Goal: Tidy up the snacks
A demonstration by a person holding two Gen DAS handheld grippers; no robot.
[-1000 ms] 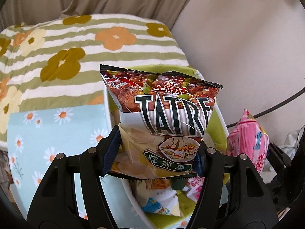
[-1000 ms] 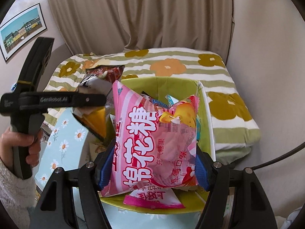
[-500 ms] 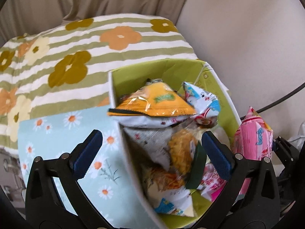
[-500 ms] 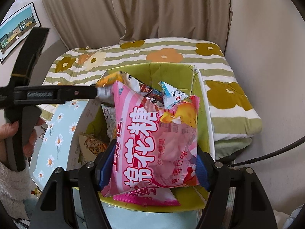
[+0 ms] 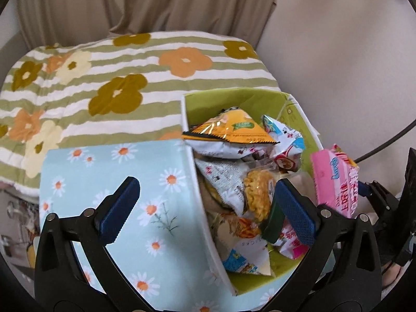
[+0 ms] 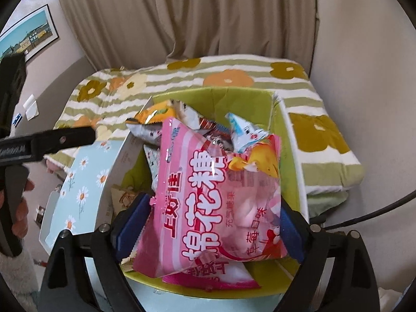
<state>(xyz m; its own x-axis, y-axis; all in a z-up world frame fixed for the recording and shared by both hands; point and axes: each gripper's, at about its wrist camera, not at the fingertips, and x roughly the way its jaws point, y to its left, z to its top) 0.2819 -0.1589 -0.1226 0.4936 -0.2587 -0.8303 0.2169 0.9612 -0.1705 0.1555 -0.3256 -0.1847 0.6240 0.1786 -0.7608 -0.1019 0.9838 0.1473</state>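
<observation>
Left gripper (image 5: 208, 208) spread wide, holding nothing, poised over the box's (image 5: 234, 98) left wall. Right gripper (image 6: 210, 223) clenched on a pink bag (image 6: 218, 189), held above the box's near edge. Inside the box, an orange packet (image 5: 228, 130) topmost on the snack pile. Box resting on the quilt (image 5: 117, 78).

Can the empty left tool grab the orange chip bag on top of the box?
Probably yes: the left tool is open and empty, and the orange chip bag lies uncovered atop the pile in the box.

A daisy-print snack box (image 5: 145, 208) sits on the floral-striped bed (image 5: 104, 85).
</observation>
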